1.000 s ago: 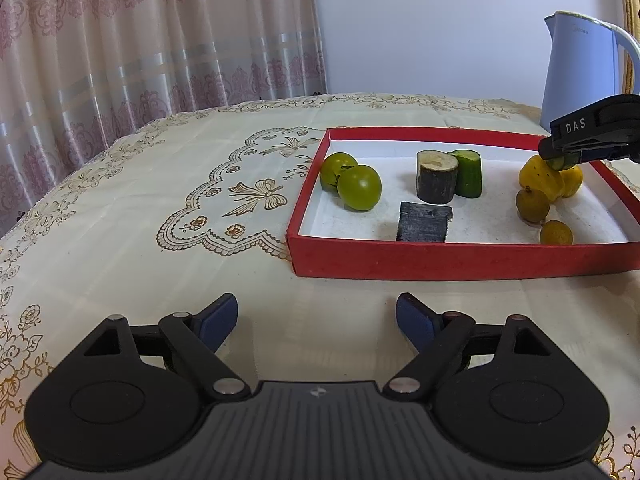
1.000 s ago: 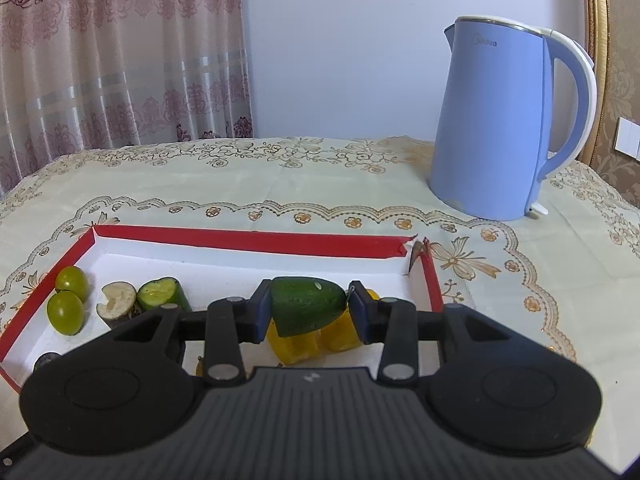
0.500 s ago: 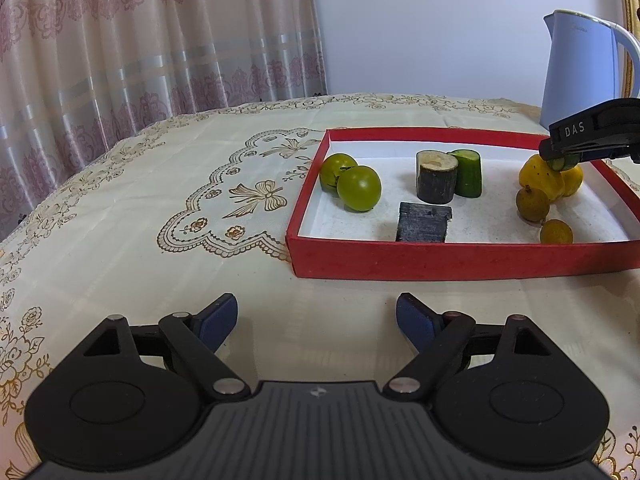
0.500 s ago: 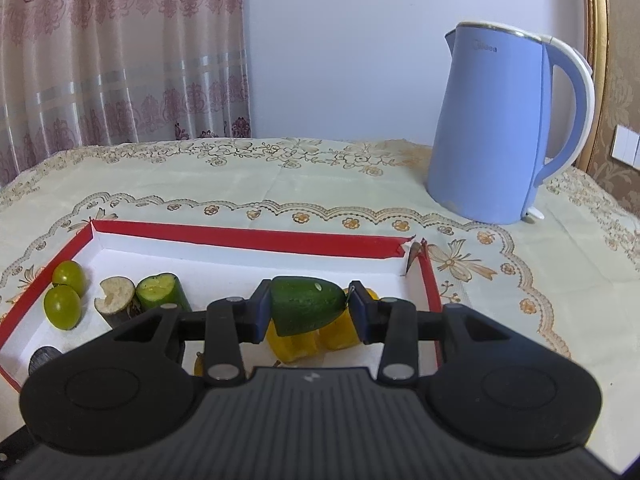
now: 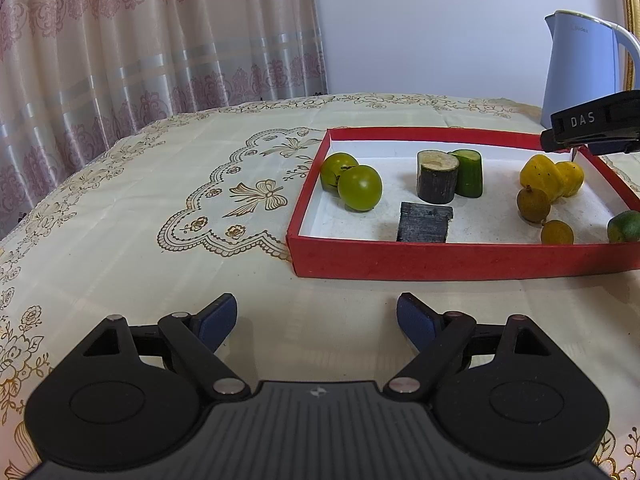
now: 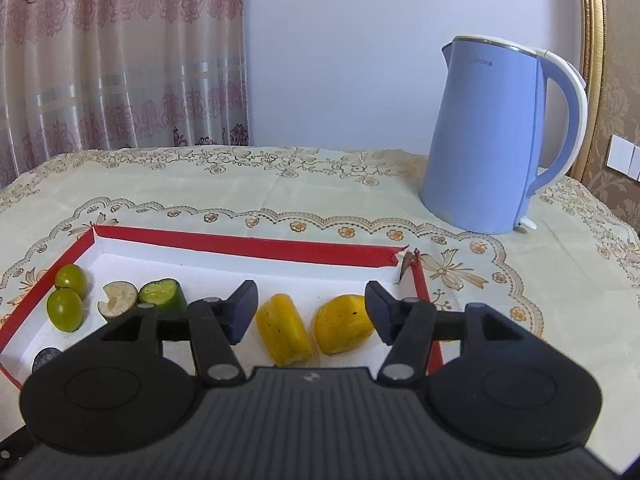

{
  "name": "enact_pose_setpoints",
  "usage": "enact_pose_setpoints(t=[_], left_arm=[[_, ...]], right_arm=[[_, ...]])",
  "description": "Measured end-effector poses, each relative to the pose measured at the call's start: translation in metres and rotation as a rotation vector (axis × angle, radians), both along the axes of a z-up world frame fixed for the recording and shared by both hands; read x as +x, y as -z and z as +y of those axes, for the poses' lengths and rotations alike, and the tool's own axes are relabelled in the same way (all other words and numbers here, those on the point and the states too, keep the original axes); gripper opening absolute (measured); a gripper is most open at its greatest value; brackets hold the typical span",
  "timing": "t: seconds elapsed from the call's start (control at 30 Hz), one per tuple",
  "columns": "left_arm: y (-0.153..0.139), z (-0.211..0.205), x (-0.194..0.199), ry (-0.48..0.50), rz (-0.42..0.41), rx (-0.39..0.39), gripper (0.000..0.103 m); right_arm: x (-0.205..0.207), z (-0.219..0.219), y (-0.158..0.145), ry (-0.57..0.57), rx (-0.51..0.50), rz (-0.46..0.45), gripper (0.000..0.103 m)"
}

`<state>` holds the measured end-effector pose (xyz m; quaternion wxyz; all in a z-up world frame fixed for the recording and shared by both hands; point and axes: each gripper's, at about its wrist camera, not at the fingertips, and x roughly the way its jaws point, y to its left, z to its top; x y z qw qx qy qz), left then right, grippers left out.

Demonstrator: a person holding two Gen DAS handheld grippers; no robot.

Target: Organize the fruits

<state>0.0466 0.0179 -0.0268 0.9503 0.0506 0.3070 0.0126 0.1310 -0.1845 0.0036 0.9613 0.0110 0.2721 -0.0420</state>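
Right hand-held gripper (image 6: 311,312) hangs over red tray (image 5: 440,258), jaws apart, empty. Green fruit (image 5: 625,226) lies at the tray's near right corner, beside yellow fruits (image 6: 312,330), probably grouped by kind. Left hand-held gripper (image 5: 317,318) waits apart before the tray.

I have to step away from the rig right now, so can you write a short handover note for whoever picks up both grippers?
Left gripper: open, empty, above the tablecloth in front of the red tray.
Right gripper: open, empty, above the tray's right end, over the two yellow pieces.
Tray holds: two green round fruits at left; dark-skinned chunk, cucumber piece and a black block in the middle; yellow pieces, two small brownish fruits and a green piece at the right.
Done: every fruit in view lies in the tray.
Left: the green piece sits among the yellow ones; perhaps regroup it.
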Motion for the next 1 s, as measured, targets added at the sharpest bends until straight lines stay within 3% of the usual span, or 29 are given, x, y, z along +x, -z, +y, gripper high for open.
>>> enact_pose_setpoints(t=[0.43,0.57,0.7,0.93,1.0], left_arm=[[0.0,0.0,0.0,0.0,0.0,0.0,0.088],[0.0,0.0,0.0,0.0,0.001,-0.001,0.088],[0.001,0.001,0.0,0.0,0.002,-0.005,0.088],[0.001,0.004,0.001,-0.019,0.012,-0.018,0.091],[0.001,0.004,0.001,-0.025,0.011,-0.011,0.091]], right_arm=[[-0.028,0.001,-0.012,-0.03,-0.002,-0.036,0.057],[-0.044,0.002,-0.015,-0.041,-0.008,-0.053,0.064],[-0.062,0.002,-0.016,-0.062,-0.013,-0.06,0.065],[-0.114,0.012,-0.01,-0.139,-0.045,-0.052,0.097],[-0.129,0.017,-0.007,-0.175,-0.064,-0.05,0.099]])
